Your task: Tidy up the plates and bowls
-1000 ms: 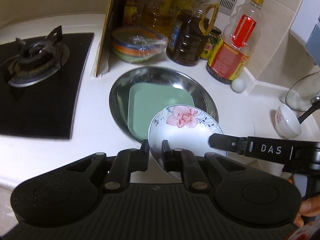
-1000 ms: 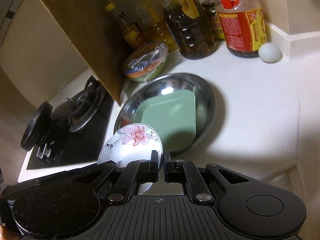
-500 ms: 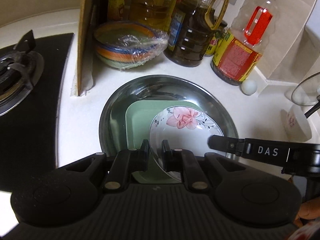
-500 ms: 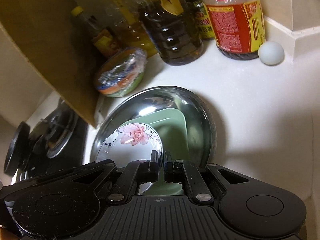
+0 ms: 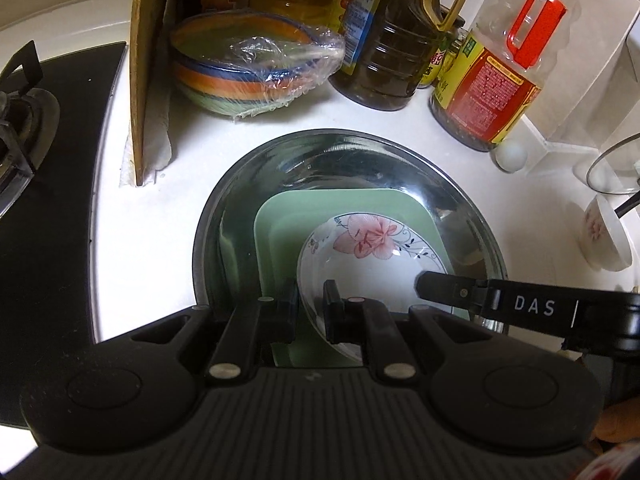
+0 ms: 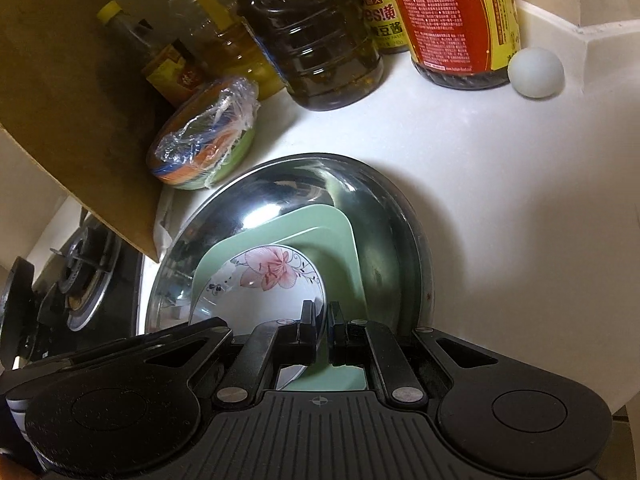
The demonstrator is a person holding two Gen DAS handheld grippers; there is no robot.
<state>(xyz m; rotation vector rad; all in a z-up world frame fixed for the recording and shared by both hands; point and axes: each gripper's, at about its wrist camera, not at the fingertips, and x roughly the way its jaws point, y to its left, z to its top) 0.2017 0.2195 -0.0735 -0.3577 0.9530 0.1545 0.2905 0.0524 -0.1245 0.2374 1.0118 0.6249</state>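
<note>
A white bowl with a pink flower (image 5: 370,248) (image 6: 256,284) hangs low over a square green plate (image 5: 280,232) (image 6: 340,236), which lies inside a wide steel basin (image 5: 248,184) (image 6: 384,208). My left gripper (image 5: 311,292) is shut on the bowl's near rim. My right gripper (image 6: 323,312) is shut on the rim at the bowl's right side; its black finger shows from the right in the left wrist view. Whether the bowl touches the green plate I cannot tell.
Behind the basin stand oil and sauce bottles (image 5: 384,40) (image 6: 320,40), a stack of coloured bowls under plastic wrap (image 5: 256,68) (image 6: 204,144) and an upright cardboard sheet (image 5: 146,60). A gas stove (image 5: 24,100) lies left. A white egg (image 6: 536,72) and a small flowered bowl (image 5: 604,236) sit right.
Both grippers carried the flowered bowl forward and down, from the basin's near edge to over the green plate. The grips have not changed.
</note>
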